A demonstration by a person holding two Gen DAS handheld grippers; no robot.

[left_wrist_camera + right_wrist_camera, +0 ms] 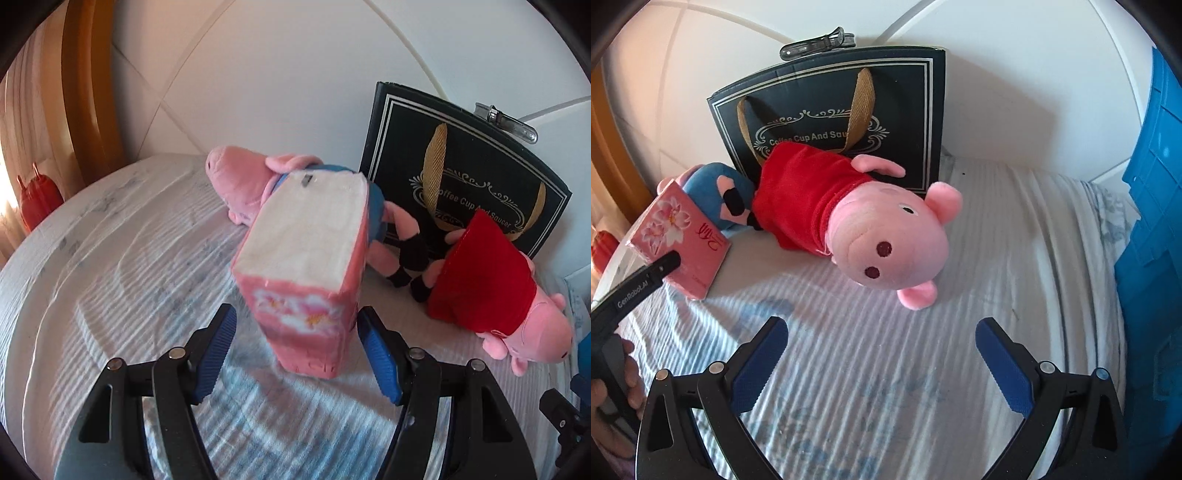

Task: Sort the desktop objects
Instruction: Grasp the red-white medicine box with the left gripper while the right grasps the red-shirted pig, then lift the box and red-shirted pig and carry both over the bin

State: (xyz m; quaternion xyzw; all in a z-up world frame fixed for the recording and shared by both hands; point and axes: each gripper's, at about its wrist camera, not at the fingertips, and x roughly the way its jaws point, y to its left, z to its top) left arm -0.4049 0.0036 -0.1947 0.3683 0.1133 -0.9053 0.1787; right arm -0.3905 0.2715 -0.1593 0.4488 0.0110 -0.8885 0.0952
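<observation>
A pink tissue pack stands on end on the striped cloth; it also shows in the right wrist view. My left gripper is open, its blue pads on either side of the pack's lower end without closing on it. A pink pig plush in a red dress lies in front of the black gift bag; it also shows in the left wrist view. A second pig plush in blue lies behind the pack. My right gripper is open and empty, just short of the red-dressed pig's snout.
A blue plastic crate stands at the right edge. A clear clip sits on top of the gift bag. A white wall is behind; a red object and wooden frame are at far left.
</observation>
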